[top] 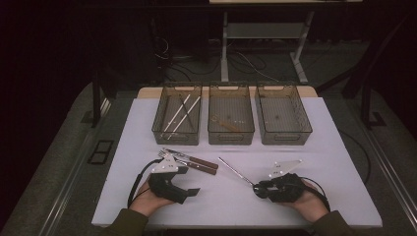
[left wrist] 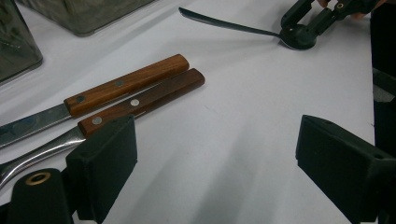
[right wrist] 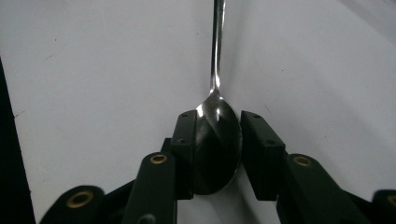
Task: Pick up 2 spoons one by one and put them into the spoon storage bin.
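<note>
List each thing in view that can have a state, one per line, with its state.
Spoon: flat on the table, bowl between the right gripper's jaws.
Right gripper: closed on the spoon's bowl.
Left gripper: open, empty.
Two wooden-handled utensils: lying side by side, touching.
Three bins: upright, uncovered.

Spoon flat on my white table, bowl end toward me.

My spoon point(right wrist: 215, 140) is plain polished steel, with a slim straight handle and an oval bowl that catches a bright glint near the neck. It lies flat on the white table point(top: 314, 147), on my right half, in front of the middle and right baskets and well apart from them. The handle runs away from me and slants left, its tip pointing toward the two wooden-handled pieces, with clear table between. The bowl sits between the two black pads, both edges at the pads; the right edge looks a hair off its pad.
</note>
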Motion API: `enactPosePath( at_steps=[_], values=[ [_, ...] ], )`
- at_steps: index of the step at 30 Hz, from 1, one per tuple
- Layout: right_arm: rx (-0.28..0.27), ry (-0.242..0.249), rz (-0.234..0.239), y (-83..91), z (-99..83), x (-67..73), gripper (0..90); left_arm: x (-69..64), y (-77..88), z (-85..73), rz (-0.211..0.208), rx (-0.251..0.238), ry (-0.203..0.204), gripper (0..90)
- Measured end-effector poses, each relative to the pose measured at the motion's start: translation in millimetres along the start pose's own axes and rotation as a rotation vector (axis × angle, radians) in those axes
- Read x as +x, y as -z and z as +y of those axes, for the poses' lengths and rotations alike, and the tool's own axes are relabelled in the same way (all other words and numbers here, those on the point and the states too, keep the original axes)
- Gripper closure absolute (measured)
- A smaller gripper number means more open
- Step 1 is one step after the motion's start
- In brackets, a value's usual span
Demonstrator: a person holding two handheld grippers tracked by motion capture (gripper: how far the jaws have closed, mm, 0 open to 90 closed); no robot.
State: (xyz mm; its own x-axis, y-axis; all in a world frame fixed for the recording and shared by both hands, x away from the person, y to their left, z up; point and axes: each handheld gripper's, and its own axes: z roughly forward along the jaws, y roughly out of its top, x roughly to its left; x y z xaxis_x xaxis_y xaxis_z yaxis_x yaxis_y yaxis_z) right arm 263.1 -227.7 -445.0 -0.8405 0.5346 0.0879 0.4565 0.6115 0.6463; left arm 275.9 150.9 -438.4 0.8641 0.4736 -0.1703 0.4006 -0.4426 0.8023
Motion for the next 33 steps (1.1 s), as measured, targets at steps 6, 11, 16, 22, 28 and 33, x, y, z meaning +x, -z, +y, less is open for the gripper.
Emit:
enactPosePath(
  at_steps=[6, 11, 16, 22, 28, 33],
  values=[
    [-0.013, 0.011, 0.007, 1.5, 1.2, 2.4, 78.1, -0.2, 0.1, 0.0, 0.000, -0.002, 0.000, 11.3],
    [-0.033, 0.009, 0.024, 4.7, 2.5, 1.8, 83.2, -0.1, 0.1, 0.0, -0.001, -0.002, 0.001, 11.3],
    [-0.055, 0.000, 0.052, 6.5, 2.9, 0.8, 87.3, 0.0, 0.2, 0.1, -0.002, -0.004, 0.000, 11.3],
    [-0.062, 0.003, 0.070, 7.7, 4.3, 2.2, 88.6, 0.0, 0.4, 0.1, -0.003, -0.005, 0.000, 11.3],
    [-0.065, -0.002, 0.070, 9.7, 4.9, 0.1, 88.7, 0.3, 0.6, 0.3, -0.007, -0.008, -0.003, 11.3],
    [-0.092, -0.013, 0.048, 15.8, 6.4, -5.2, 88.7, 0.0, 0.6, 0.5, -0.010, -0.011, -0.003, 11.3]
  ],
)
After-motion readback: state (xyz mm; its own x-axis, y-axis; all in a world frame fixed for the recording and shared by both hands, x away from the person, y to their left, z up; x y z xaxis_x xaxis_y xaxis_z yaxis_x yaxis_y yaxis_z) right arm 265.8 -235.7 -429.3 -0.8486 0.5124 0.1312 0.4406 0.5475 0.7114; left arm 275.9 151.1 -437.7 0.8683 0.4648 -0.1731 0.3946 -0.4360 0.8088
